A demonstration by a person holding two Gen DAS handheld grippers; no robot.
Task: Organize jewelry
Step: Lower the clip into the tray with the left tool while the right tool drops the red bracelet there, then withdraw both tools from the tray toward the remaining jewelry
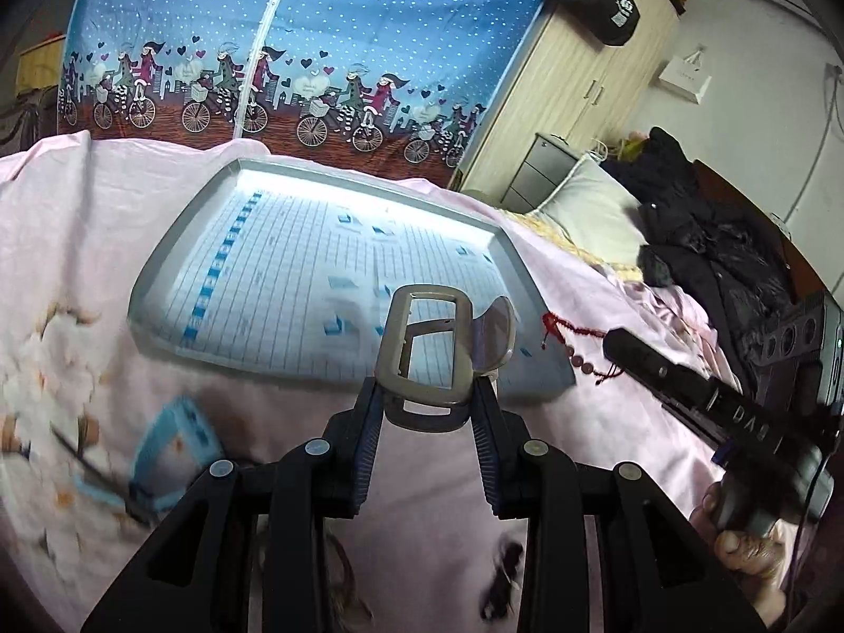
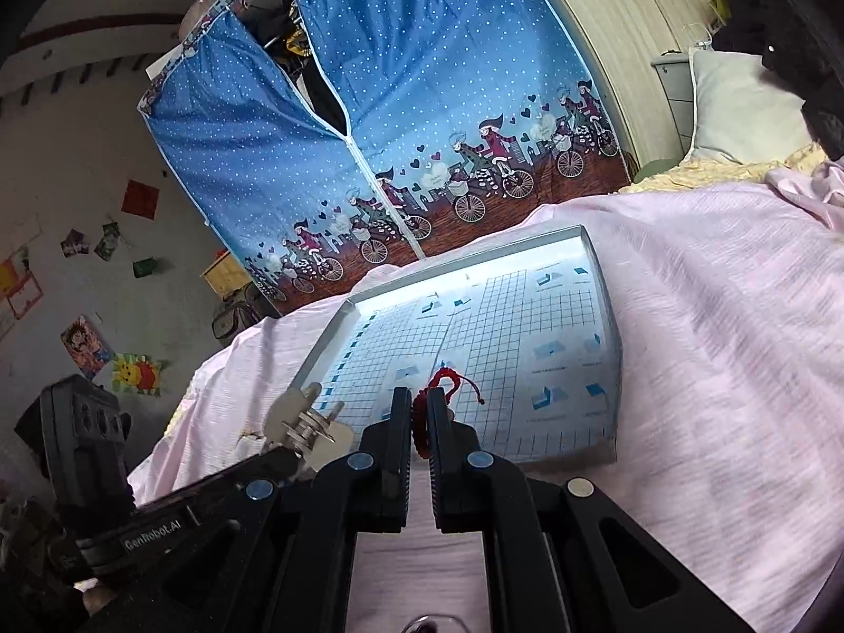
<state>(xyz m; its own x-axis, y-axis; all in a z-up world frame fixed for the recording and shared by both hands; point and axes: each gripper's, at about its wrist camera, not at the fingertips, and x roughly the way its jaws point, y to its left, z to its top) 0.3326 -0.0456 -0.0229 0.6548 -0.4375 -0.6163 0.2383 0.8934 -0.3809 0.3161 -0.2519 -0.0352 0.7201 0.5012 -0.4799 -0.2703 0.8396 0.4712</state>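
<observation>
Left gripper (image 1: 430,395) – jaws about half open, clamped on a silver metal buckle (image 1: 424,356), a rectangular frame piece, gripped at its lower end with the rest sticking up and forward past the fingertips. A clear rounded plastic bit (image 1: 496,335) sits against its right side; can't tell what it is. In the right wrist view the same buckle (image 2: 303,422) shows side-on, just left of the right gripper and near the tray's near-left edge.

Right gripper (image 2: 419,416) – jaws nearly closed, pinching a red cord bracelet (image 2: 435,395); the loop and a loose tail stick out past the tips, over the near part of the tray. In the left view dark red beads and cord (image 1: 575,340) hang at the right gripper's tip, just beside the tray's right edge.

Tray (image 1: 158,274) – grey, shallow, lined with a blue grid sheet, lying on the pink bedspread (image 1: 79,221). Nothing visibly resting inside it, so judged progress: early; both pieces are lifted and neither is placed yet. Left to do: set the buckle and the bracelet down in the tray, then collect the rest. A small dark item (image 1: 501,575) lies on the bedspread close under the left gripper, blurred, possibly another piece.

Further back – blue fabric wardrobe (image 1: 369,26) with cyclist print behind the bed
</observation>
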